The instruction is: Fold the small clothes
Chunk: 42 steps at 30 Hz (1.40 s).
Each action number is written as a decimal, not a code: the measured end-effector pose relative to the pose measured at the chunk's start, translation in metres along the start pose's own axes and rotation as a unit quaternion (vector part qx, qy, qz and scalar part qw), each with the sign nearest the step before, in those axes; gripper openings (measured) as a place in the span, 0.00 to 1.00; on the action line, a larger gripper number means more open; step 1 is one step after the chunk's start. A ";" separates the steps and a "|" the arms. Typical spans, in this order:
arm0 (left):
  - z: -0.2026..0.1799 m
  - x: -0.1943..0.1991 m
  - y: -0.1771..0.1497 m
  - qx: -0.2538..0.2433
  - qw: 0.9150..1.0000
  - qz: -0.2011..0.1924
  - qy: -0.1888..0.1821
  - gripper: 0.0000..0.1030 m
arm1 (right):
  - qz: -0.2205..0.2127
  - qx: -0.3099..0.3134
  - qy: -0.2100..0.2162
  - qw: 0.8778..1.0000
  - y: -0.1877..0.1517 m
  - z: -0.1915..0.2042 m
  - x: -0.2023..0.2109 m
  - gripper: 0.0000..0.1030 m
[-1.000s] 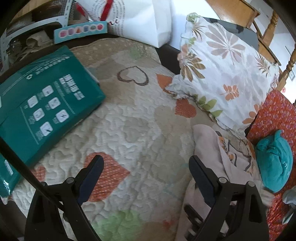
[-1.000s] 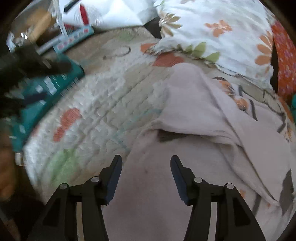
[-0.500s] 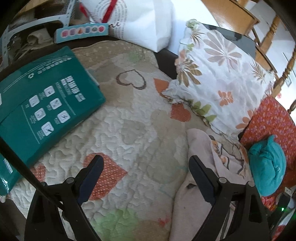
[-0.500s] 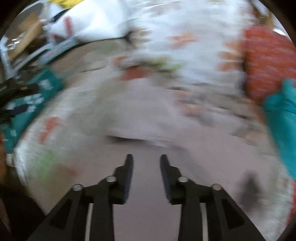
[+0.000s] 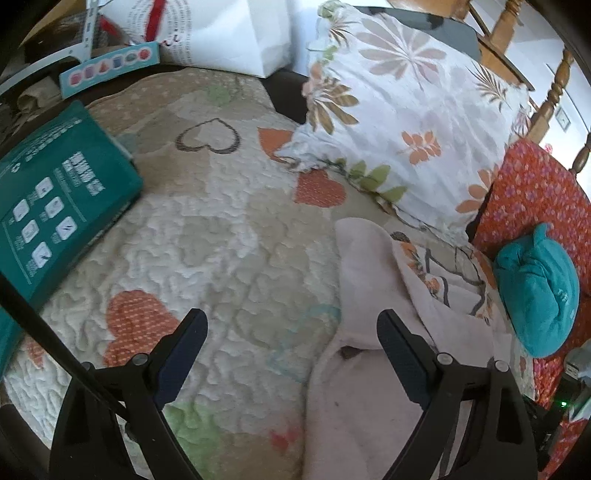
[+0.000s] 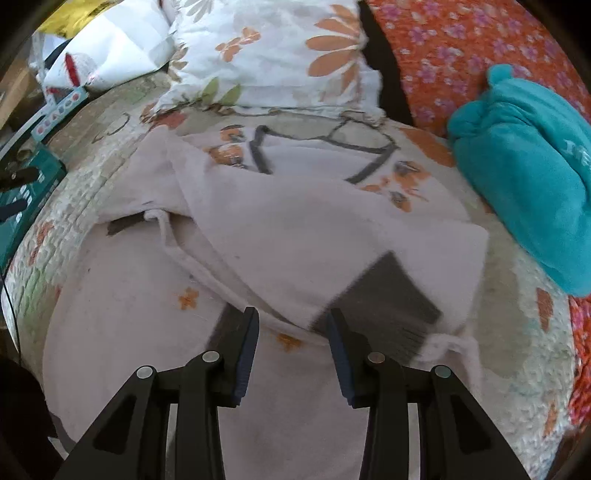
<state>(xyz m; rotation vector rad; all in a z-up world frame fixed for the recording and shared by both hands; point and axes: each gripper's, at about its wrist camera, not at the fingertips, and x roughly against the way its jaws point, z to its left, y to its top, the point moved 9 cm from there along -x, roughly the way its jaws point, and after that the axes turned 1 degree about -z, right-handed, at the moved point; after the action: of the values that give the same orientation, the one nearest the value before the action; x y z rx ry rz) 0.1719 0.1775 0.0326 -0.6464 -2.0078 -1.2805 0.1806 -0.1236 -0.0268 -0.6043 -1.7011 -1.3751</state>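
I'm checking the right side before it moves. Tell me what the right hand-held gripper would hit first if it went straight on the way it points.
Most likely the pale pink garment: the right hand-held gripper points down at its folded-over edge, beside the dark cuff. Its jaws are apart with nothing gripped. Depth is hard to judge.

At ten o'clock from my left claw, the green package [image 5: 55, 195] carries white lettering and icon squares, too blurred to read. White bag [image 5: 207, 33] print is unreadable too.
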 end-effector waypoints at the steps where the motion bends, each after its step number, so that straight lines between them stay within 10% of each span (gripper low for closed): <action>1: -0.003 -0.001 0.000 -0.005 1.000 0.000 0.000 0.90 | 0.000 0.007 -0.001 1.000 0.002 0.006 -0.004 0.40; 10: -0.010 -0.012 -0.004 -0.013 1.000 0.014 0.003 0.90 | -0.005 0.058 -0.023 0.998 0.024 0.046 -0.036 0.45; 30: -0.015 -0.018 -0.008 -0.018 1.000 0.022 0.000 0.90 | -0.012 -0.017 -0.077 0.997 -0.001 -0.040 -0.015 0.45; 42: -0.021 -0.025 -0.013 -0.030 0.999 0.030 0.003 0.90 | -0.030 0.040 -0.023 0.999 0.037 0.045 -0.035 0.45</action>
<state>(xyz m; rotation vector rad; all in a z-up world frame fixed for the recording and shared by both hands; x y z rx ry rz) 0.1849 0.1515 0.0127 -0.7260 -1.9365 -1.3102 0.2146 -0.0655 -0.0376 -0.5494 -1.8152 -1.3368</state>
